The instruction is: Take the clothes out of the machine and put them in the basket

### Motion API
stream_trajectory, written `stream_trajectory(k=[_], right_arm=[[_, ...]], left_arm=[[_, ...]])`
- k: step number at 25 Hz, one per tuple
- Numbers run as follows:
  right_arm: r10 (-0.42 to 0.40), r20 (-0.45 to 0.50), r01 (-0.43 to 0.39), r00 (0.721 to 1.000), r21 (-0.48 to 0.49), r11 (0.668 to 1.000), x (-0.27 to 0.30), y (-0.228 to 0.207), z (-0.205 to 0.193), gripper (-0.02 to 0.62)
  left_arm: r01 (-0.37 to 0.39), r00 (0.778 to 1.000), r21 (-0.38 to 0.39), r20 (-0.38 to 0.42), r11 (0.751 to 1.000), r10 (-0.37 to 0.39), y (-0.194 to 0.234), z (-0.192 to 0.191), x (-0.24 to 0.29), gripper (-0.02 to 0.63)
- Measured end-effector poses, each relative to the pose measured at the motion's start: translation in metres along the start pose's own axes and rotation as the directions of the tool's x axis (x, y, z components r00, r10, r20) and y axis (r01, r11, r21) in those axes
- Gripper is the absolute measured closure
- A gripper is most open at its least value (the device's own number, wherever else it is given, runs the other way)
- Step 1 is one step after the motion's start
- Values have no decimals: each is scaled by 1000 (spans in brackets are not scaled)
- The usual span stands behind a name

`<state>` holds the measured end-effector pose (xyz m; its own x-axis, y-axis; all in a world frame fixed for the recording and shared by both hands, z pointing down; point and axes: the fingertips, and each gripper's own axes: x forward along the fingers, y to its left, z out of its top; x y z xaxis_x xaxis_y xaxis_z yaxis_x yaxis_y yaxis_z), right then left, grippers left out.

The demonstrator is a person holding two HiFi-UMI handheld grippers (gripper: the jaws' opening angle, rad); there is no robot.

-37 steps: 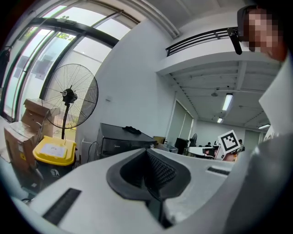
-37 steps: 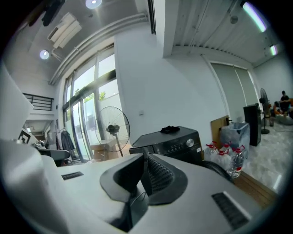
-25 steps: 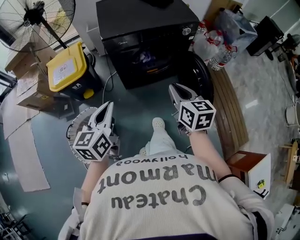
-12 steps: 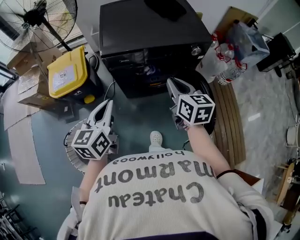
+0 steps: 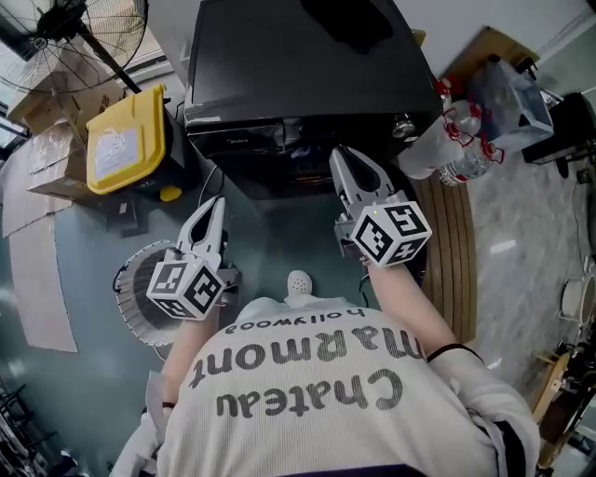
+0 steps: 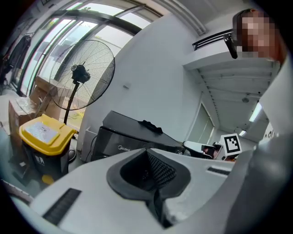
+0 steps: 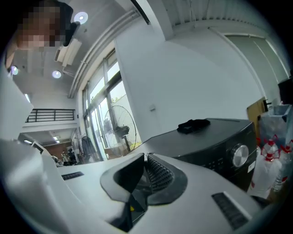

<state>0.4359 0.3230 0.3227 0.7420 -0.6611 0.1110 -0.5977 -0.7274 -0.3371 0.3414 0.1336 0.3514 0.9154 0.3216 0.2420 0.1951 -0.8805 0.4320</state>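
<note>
The clothes [image 5: 291,147] are inside the black washing machine [image 5: 279,56]. Only a small pale bit shows in the dark opening at its front, and it is hard to make out. The basket [image 5: 130,279] is white and round. It sits on the floor in front of the machine and off to its left, with nothing to see in the part that shows.

The left gripper [image 5: 212,207] is over the basket's edge and points at the machine's front. Its jaws are squeezed together and hold nothing. The right gripper [image 5: 346,163] is right at the machine's front, near the opening. Its jaws are squeezed together too, with nothing between them. Neither gripper touches the clothes.

A person in a pale shirt with big letters stands in front of the machine, and one white shoe [image 5: 298,282] shows on the floor between the grippers.

A small dark thing [image 5: 345,23] lies on top of the machine. A round knob [image 5: 402,126] is on the machine's front right corner. A yellow bin [image 5: 121,140] stands just left of the machine, and a big fan [image 5: 65,23] stands behind the bin. A bag of plastic bottles [image 5: 461,140] is just right of the machine.
</note>
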Motion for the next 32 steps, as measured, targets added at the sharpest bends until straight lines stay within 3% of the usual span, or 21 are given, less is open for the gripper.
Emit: stream_trajectory(k=[7, 10, 13, 17, 21, 27, 32], right_arm=[[52, -159, -52, 986, 0, 999, 24, -13, -114, 549], [49, -204, -61, 978, -57, 996, 38, -28, -163, 549], [38, -256, -71, 966, -122, 990, 49, -43, -216, 549], [-65, -346, -20, 936, -236, 972, 63, -65, -288, 548], [-170, -379, 58, 909, -289, 956, 86, -91, -351, 541], [-189, -366, 67, 911, -320, 945, 127, -125, -423, 503], [-169, -347, 32, 923, -367, 930, 161, -145, -453, 468]], left_arm=[[75, 996, -10, -55, 997, -76, 16, -77, 42, 597], [151, 987, 73, -72, 986, -146, 19, -107, 64, 597], [153, 983, 135, -118, 979, -137, 38, -147, 84, 597], [108, 983, 168, -168, 980, -80, 74, -206, 108, 597], [132, 970, 223, -228, 966, -80, 103, -260, 140, 597], [137, 976, 181, -192, 974, -101, 129, -318, 191, 598], [170, 980, 173, -130, 970, -149, 132, -339, 230, 598]])
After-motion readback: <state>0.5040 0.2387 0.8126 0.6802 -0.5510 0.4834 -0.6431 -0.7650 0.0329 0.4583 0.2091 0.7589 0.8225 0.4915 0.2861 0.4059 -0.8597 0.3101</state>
